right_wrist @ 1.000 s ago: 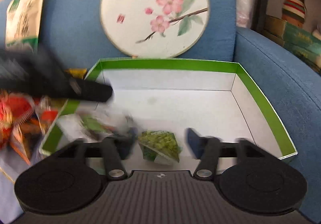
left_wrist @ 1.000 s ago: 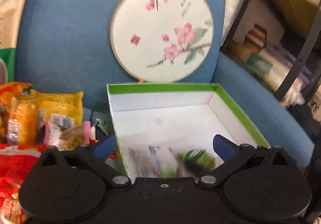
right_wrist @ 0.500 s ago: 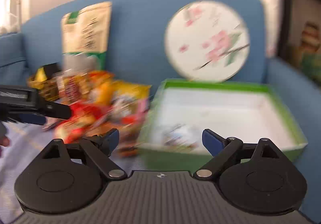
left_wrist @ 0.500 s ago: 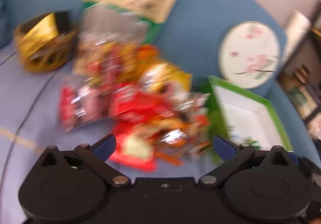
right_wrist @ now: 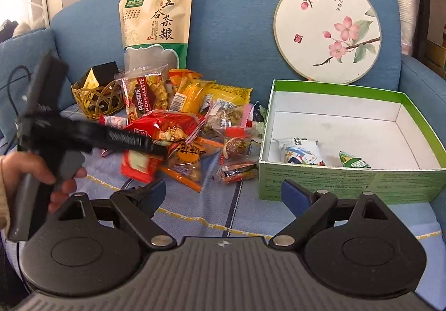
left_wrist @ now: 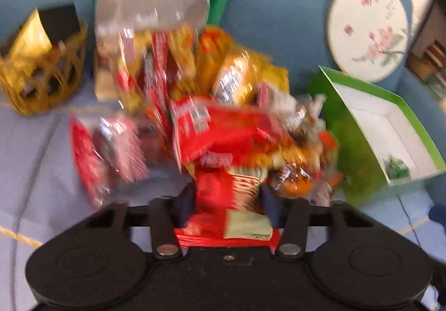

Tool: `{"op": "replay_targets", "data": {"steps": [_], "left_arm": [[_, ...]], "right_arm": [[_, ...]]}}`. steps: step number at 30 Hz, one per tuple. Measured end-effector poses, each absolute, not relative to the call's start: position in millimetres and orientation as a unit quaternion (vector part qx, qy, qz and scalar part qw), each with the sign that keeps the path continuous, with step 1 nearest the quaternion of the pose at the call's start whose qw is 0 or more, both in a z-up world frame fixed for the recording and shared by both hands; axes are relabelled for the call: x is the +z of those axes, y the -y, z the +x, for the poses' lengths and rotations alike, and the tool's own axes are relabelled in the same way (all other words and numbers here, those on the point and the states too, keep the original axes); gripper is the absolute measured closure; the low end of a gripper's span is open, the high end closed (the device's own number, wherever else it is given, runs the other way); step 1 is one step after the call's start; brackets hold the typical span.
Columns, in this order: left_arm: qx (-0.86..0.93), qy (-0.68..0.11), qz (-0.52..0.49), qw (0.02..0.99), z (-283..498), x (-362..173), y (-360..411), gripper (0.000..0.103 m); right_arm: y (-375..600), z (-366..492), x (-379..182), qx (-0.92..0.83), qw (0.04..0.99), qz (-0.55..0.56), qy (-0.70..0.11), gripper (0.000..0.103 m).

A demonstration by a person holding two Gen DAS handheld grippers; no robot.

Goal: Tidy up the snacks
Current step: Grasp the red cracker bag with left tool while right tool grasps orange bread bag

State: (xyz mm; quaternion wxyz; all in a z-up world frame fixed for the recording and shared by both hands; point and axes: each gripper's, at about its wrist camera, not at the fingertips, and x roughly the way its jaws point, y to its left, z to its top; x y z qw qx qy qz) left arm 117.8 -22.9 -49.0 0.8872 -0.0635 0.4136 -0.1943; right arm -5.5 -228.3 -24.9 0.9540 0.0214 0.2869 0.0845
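Red snack packet [left_wrist: 223, 193]: my left gripper [left_wrist: 227, 199], jaws just closing, is clamping it at the snack pile's near edge. Green box [left_wrist: 351, 149] is lying rightward. Right gripper [right_wrist: 223, 195] is hovering agape.

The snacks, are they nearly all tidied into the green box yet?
Not nearly. Two small packets already lie in the green box. The left gripper has just been closing, and a red packet from the pile's near edge now sits between its fingers. The right gripper is open and empty. Most of the pile is left on the blue sofa.
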Motion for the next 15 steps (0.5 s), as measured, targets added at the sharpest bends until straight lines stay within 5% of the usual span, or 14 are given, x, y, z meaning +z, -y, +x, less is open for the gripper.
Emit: {"op": "replay_targets", "data": {"steps": [7,9,11,15], "left_arm": [[-0.218,-0.417,-0.121,0.874,66.7,-48.3,-9.2,0.077],[-0.219,-0.413,-0.147,0.872,57.0,-42.2,-20.6,0.042],[-0.213,-0.406,-0.164,0.873,53.0,-36.8,-29.0,0.028],[-0.207,-0.410,-0.181,0.869,61.2,-30.7,-34.3,0.026]], "right_arm": [[210.8,3.2,-40.0,0.120,0.941,0.030,-0.315,0.000],[203.2,6.1,-47.5,0.136,0.934,0.034,-0.327,0.000],[196.1,8.8,-54.6,0.150,0.928,0.039,-0.338,0.000],[185.7,14.4,-60.4,0.166,0.922,0.051,-0.346,0.000]]}}
